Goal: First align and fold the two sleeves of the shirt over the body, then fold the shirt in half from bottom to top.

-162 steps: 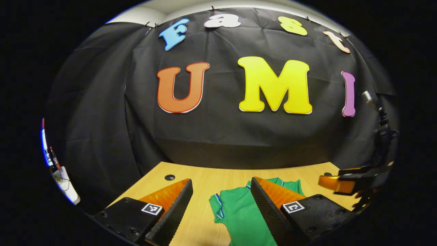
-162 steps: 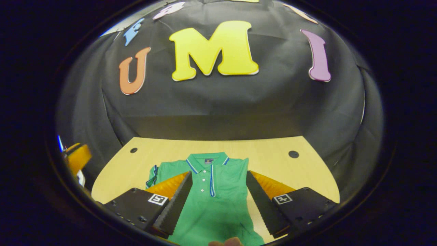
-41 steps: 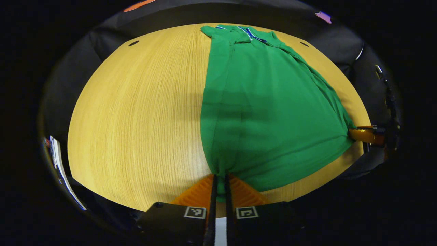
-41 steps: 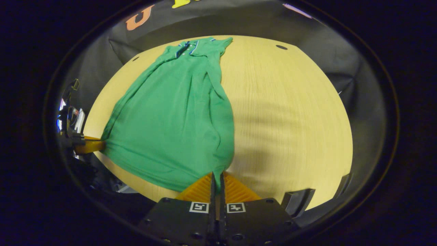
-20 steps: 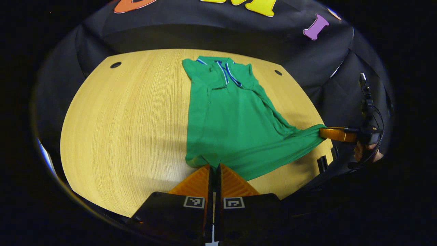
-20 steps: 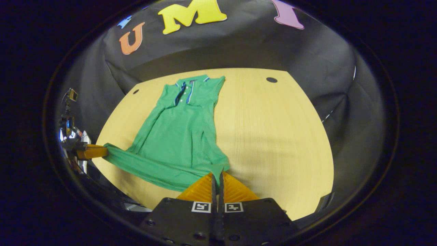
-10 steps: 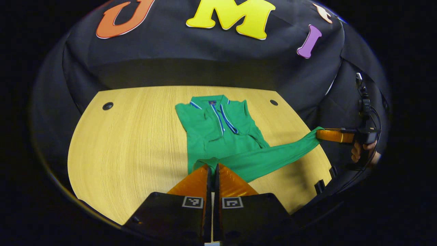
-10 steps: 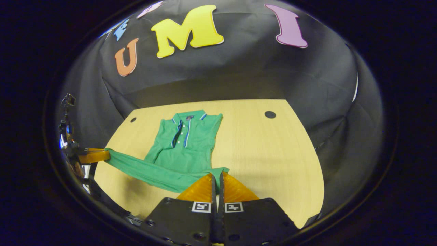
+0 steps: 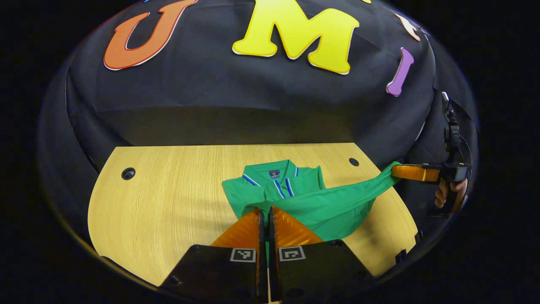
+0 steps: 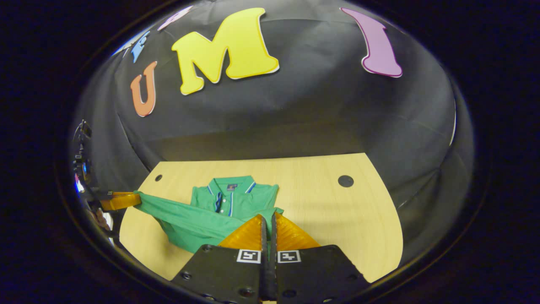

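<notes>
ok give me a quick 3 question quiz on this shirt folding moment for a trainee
1. True or false: the left tongs are shut on the hem of the green shirt.
2. Multiple choice: where does the shirt's collar lie? A) at the far end of the shirt, toward the booth wall B) under the right tongs C) hanging off the wooden table
3. Fill in: the hem stretched between the two tongs is raised off the table and reaches toward the ____.

Key: 1 true; 2 A; 3 collar
</notes>
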`<state>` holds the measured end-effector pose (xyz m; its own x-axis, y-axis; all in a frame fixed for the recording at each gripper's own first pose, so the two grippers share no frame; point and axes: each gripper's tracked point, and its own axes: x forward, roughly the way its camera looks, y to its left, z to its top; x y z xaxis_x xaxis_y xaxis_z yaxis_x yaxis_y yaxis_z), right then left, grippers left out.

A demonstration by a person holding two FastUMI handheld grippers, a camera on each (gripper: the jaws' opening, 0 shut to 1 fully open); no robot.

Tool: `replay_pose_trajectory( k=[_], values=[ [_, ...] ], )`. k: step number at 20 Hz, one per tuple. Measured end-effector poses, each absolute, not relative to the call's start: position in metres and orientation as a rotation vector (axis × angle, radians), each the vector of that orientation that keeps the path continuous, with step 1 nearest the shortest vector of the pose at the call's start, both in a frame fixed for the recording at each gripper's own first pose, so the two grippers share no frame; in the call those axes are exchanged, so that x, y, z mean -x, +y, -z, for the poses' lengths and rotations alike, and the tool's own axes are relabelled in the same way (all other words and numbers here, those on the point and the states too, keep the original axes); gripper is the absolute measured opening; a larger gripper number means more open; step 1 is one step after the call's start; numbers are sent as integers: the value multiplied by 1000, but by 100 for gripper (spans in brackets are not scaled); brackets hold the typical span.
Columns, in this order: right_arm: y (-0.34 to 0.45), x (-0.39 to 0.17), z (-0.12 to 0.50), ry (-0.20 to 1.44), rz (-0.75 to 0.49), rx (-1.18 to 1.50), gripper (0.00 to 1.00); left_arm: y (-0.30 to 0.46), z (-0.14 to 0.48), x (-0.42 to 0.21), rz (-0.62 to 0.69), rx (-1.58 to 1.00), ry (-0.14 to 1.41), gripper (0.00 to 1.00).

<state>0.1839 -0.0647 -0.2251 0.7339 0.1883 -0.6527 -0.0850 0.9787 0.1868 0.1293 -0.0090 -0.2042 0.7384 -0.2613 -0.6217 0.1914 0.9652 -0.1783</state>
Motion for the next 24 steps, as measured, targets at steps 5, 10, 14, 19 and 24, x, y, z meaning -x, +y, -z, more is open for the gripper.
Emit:
replay_pose_trajectory(
  k=[5, 10, 14, 19, 24],
  values=[
    [-56, -256, 245, 733, -130, -158, 0, -5, 221, -197, 171, 47, 626, 7],
    [-38, -319, 273, 729, -154, -115, 0, 10, 256, -253, 59, 167, 638, 7],
    [-27, -347, 299, 730, -175, -72, 0, 20, 279, -281, 26, 138, 656, 8],
    [-24, -359, 340, 762, -164, -43, 0, 14, 313, -296, 35, 127, 675, 8],
    [-38, -347, 357, 774, -98, -61, 25, 17, 326, -294, -10, 134, 682, 79]
  ],
)
